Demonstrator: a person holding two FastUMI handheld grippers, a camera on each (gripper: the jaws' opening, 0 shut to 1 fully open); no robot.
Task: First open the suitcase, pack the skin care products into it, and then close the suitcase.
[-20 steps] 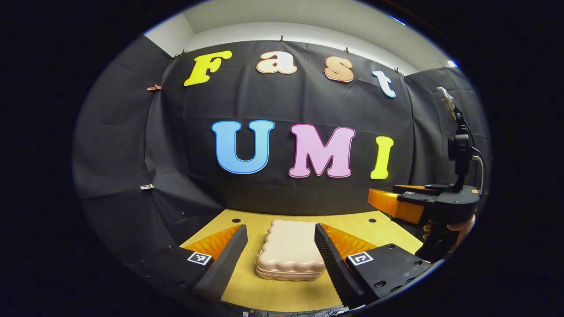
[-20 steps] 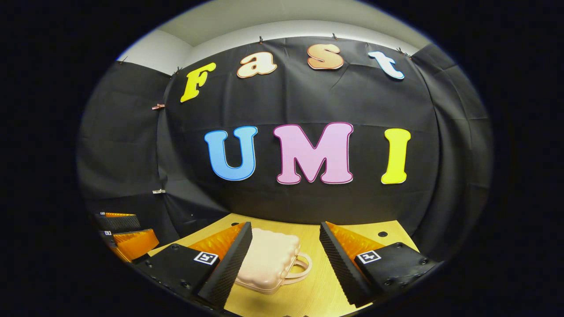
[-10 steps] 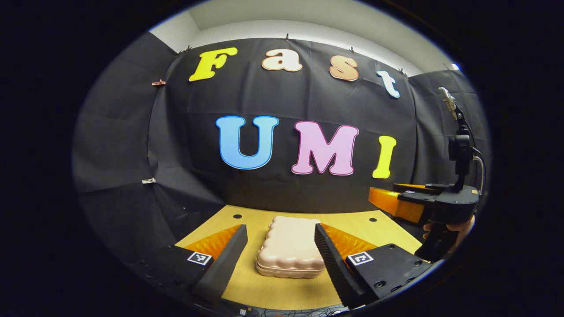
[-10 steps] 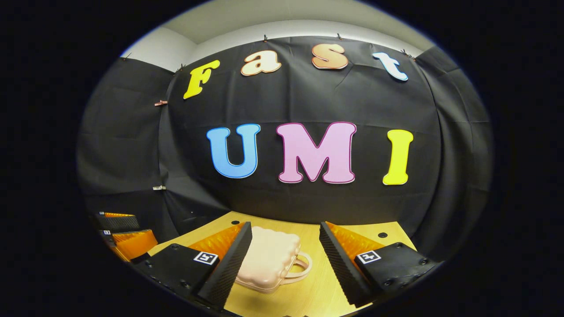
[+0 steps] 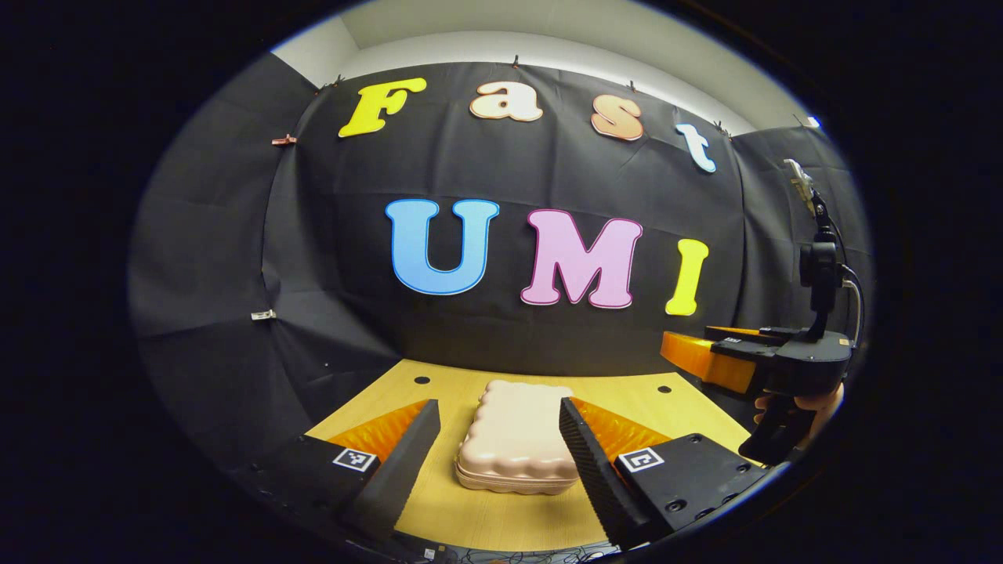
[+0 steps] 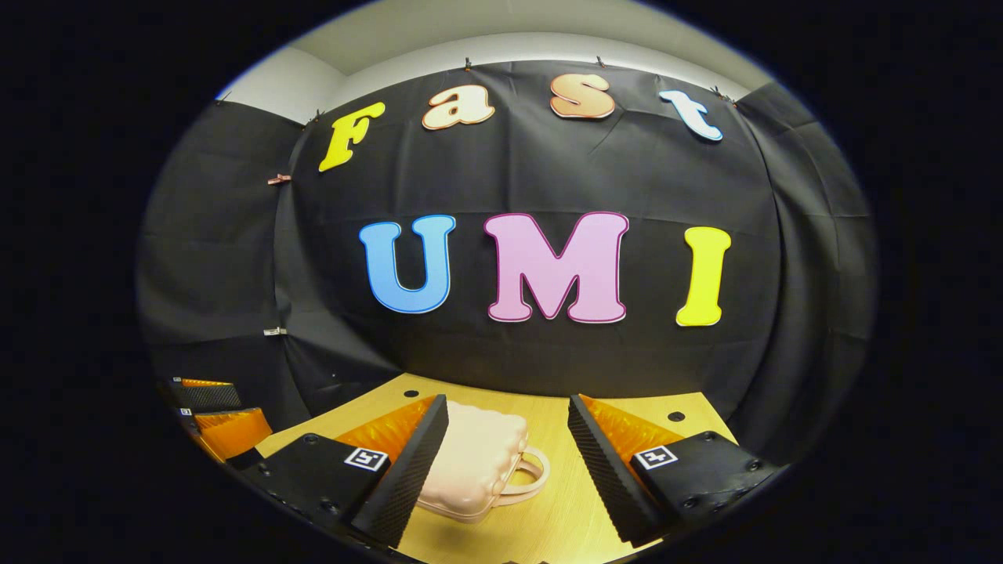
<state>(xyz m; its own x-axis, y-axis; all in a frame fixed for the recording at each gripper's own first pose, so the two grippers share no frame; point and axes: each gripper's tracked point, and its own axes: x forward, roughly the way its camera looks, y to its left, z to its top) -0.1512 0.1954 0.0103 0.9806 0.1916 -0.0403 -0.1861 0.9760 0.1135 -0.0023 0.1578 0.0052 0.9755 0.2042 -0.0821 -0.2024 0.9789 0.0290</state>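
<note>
- Pale pink, hard-shelled suitcase lies flat and closed on the wooden desk, near the middle of the top, with the black cloth wall behind it.
- Its lid has a scalloped, wavy outline; the seam between the two halves runs along the near edge in the left gripper view.
- In the right gripper view the suitcase shows a loop handle on the side turned toward the right of that picture.
- Left hand-held gripper: jaws spread wide, nothing between them. It hangs above the near edge of the desk with the suitcase framed in the gap; neither finger touches the case.
- Right hand-held gripper: jaws likewise wide apart and holding nothing. The suitcase sits behind its left finger, partly hidden by it; whether they touch, I cannot tell.
- In the left gripper view the right hand-held gripper appears at the right edge, raised above the desk, with a hand on its grip and a cable rising from its top.
- In the right gripper view the left hand-held gripper sits at the lower left edge, beside the desk.
- Small dark holes mark the far corners of the desk.
</note>
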